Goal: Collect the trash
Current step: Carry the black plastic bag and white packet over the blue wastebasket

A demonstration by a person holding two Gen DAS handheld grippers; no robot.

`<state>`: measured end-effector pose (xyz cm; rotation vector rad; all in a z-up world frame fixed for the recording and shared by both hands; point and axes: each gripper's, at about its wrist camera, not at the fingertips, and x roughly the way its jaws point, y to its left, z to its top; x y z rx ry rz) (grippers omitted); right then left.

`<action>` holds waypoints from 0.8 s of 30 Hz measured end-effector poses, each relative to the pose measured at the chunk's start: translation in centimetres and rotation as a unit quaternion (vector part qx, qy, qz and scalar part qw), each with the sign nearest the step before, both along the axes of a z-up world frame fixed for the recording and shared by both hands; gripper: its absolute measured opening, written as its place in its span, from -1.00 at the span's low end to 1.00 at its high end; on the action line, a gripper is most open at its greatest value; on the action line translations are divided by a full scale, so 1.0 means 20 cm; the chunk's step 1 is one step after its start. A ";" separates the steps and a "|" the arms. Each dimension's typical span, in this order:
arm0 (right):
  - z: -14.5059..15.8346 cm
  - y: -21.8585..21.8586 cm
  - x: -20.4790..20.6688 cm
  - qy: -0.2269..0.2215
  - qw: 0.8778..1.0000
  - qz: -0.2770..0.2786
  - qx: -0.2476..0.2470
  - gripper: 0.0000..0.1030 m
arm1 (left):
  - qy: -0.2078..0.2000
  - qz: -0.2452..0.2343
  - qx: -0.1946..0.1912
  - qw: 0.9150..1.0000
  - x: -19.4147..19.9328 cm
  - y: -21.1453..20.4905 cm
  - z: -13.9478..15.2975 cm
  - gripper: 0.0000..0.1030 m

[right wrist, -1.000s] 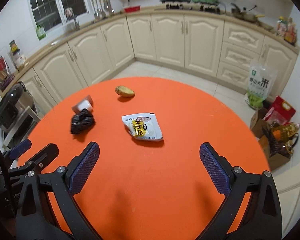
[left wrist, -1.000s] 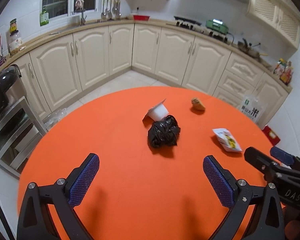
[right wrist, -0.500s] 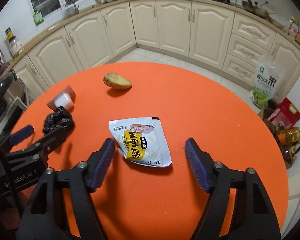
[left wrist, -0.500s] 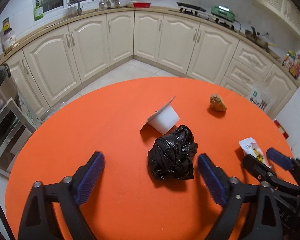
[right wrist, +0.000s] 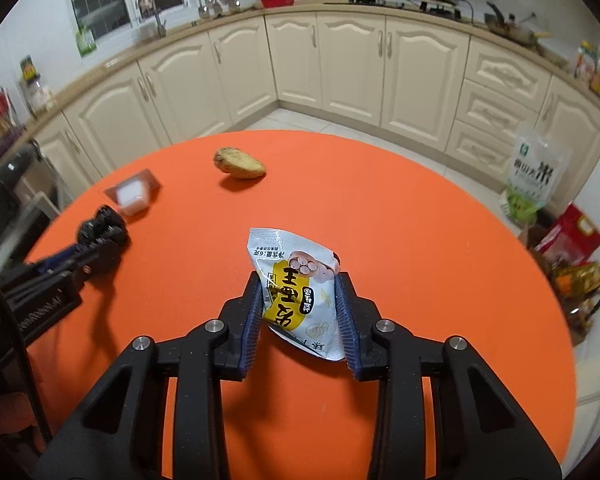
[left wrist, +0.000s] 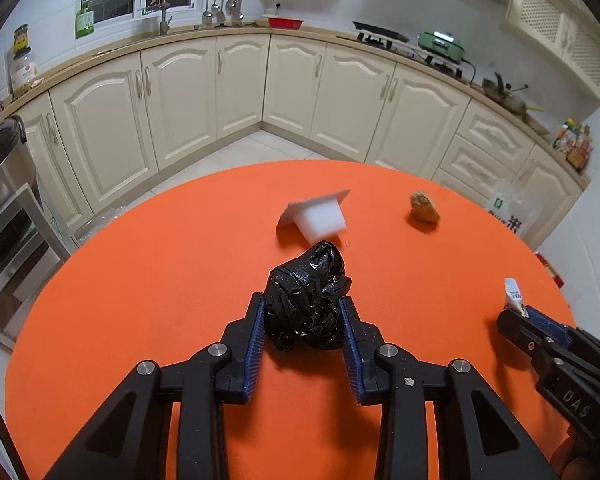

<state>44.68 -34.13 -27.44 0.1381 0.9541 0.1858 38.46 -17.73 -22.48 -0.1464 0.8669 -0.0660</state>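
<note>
A crumpled black plastic bag (left wrist: pixel 306 300) lies on the round orange table (left wrist: pixel 160 280). My left gripper (left wrist: pixel 303 322) straddles it, its jaws closing with both blue pads pressed against the bag's sides. In the right wrist view a white and yellow snack packet (right wrist: pixel 300 296) stands bent between the closing jaws of my right gripper (right wrist: pixel 297 312), pads touching its edges. A white cup with a peeled lid (left wrist: pixel 320 218) lies just beyond the black bag. A brown lump of food (left wrist: pixel 423 209) rests farther right.
Cream kitchen cabinets (left wrist: pixel 236 84) curve around behind the table. A metal rack with an appliance (left wrist: pixel 0 184) stands at the left. Bags and bottles (right wrist: pixel 540 176) sit on the floor to the right of the table.
Both grippers went from wide open to closed down on trash. The left one moved forward onto the black bag; the right one sank onto the snack packet, which now stands bent upward.
</note>
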 end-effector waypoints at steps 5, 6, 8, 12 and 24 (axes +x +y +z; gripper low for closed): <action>0.07 -0.08 -0.17 -0.008 0.999 -0.003 0.031 -0.37 | -0.018 -0.009 -0.014 1.000 -0.20 0.04 0.05 -0.41; 0.09 -0.09 -0.22 -0.012 0.999 -0.004 0.037 -0.37 | -0.024 -0.013 -0.015 1.000 -0.24 0.04 0.06 -0.41; 0.14 -0.12 -0.30 -0.021 0.999 -0.007 0.038 -0.37 | -0.035 -0.020 -0.014 0.999 -0.36 0.04 0.09 -0.41; 0.23 -0.15 -0.46 -0.038 0.998 -0.014 0.042 -0.37 | -0.054 -0.037 -0.016 0.998 -0.53 -0.02 0.15 -0.41; 0.48 -0.33 -1.03 -0.094 0.992 -0.052 0.063 -0.37 | -0.115 -0.109 -0.013 0.987 -1.29 -0.16 0.25 -0.41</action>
